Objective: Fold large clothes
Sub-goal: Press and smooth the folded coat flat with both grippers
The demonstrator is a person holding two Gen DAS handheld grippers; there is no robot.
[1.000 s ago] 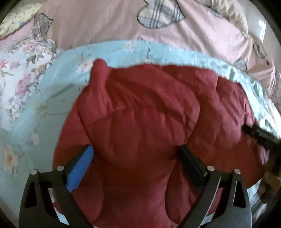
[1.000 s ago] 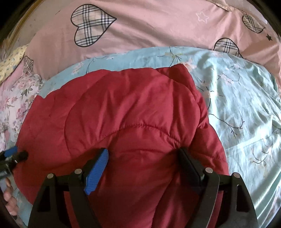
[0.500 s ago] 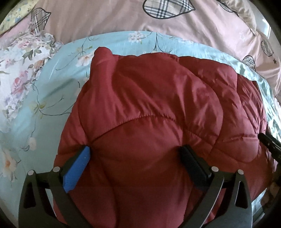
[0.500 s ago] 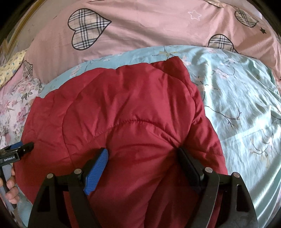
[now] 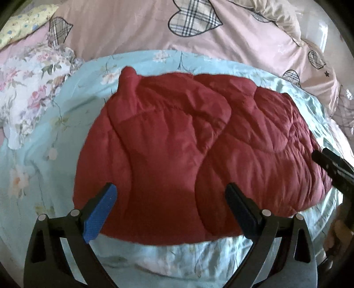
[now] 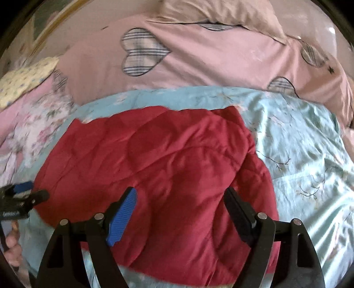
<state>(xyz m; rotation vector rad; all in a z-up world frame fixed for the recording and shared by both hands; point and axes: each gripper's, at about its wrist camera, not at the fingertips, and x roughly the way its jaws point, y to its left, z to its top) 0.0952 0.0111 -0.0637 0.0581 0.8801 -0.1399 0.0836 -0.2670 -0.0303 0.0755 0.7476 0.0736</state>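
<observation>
Blue floral sheet [image 5: 66, 124] under red jacket [image 5: 188, 150]; pink duvet [image 5: 124, 28] behind.

The scene is occupied by a bed. A light blue floral sheet [image 5: 73, 124] is spread across the middle and lower part of both frames. Behind it, a pink duvet [image 6: 221, 64] printed with plaid hearts is laid across the upper part. A white floral cloth [image 5: 28, 88] is bunched at the left edge, and a yellow patterned cloth [image 6: 24, 77] is seen at the upper left. A beige pillow [image 6: 221, 13] is set at the top. Bright daylight is cast from the right, at the upper right edge.
</observation>
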